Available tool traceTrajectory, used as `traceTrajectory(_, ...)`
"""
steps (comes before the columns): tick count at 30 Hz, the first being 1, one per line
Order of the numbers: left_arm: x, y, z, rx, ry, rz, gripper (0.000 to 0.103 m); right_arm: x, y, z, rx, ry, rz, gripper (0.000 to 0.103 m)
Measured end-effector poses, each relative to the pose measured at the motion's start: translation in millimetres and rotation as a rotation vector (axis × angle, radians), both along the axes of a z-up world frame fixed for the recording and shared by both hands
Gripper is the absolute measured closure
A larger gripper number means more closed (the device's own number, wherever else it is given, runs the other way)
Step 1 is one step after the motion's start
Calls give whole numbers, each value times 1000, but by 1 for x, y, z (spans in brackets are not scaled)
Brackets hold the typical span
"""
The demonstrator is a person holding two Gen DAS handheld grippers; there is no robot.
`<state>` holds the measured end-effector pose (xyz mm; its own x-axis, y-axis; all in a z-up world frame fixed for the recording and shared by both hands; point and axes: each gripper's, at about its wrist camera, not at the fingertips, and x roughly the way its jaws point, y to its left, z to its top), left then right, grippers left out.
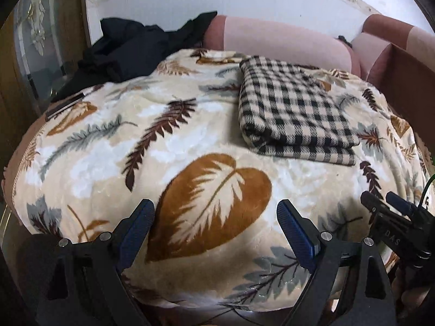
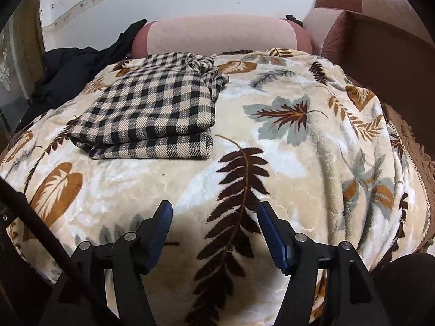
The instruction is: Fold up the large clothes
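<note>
- Nearest us, our left gripper (image 1: 216, 212) hangs over the leaf-print blanket (image 1: 190, 141) with its jaws spread wide and nothing between them; only the big brown leaf shows in the gap.
- Our right gripper (image 2: 214, 214) is likewise parted and empty above a dark fern frond; neither tool touches any cloth that we can see.
- In the left wrist view the tip of the right gripper pokes in at the lower right edge, so we judge the two tools sit close side by side; they could knock together if we swing either one inward.
- Further out lies the checked garment (image 1: 293, 108), folded into a neat stacked rectangle on the blanket, to the right of centre for the left camera and to the left for the right camera; it looks finished to us.
- Its far corner looks bunched in the right wrist view; a careless brush could spill the layers open.
- Beyond it, against the pink cushions (image 2: 223, 35), a heap of black clothing (image 1: 130, 46) sits crumpled at the far left; we take that as the next piece.
- Risks: the heap is dark and tangled, so we may pinch several layers or more than one item; dragging it across could sweep the folded piece askew; the plush blanket may get caught in the jaws instead.
- A small dark flat object (image 1: 64, 106) lies near the heap; we cannot tell what it is, and it could snag.
</note>
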<state>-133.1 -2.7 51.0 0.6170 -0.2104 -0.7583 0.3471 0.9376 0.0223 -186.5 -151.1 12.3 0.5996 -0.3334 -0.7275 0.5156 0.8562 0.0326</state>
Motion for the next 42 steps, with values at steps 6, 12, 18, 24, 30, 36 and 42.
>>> traceTrajectory(6,3,-6,-11,32,24,-11,12,4,0,-4,-13,9,-2,32)
traceTrajectory(12,6,-11,-19,46,51,-24,12,7,-1,-7,-31,17,-5,31)
traceTrajectory(18,8,-15,-25,62,63,-34,12,11,-2,-10,-32,30,-6,30)
traceTrajectory(24,10,-15,-29,64,79,-36,12,13,0,-11,-46,37,-6,29)
traceTrajectory(30,12,-13,-33,63,96,-35,12,14,2,-12,-59,42,-5,27)
traceTrajectory(36,12,-13,-35,61,102,-37,12,15,4,-12,-73,44,5,27)
traceTrajectory(42,11,-12,-36,60,103,-35,12,14,7,-11,-81,41,17,26)
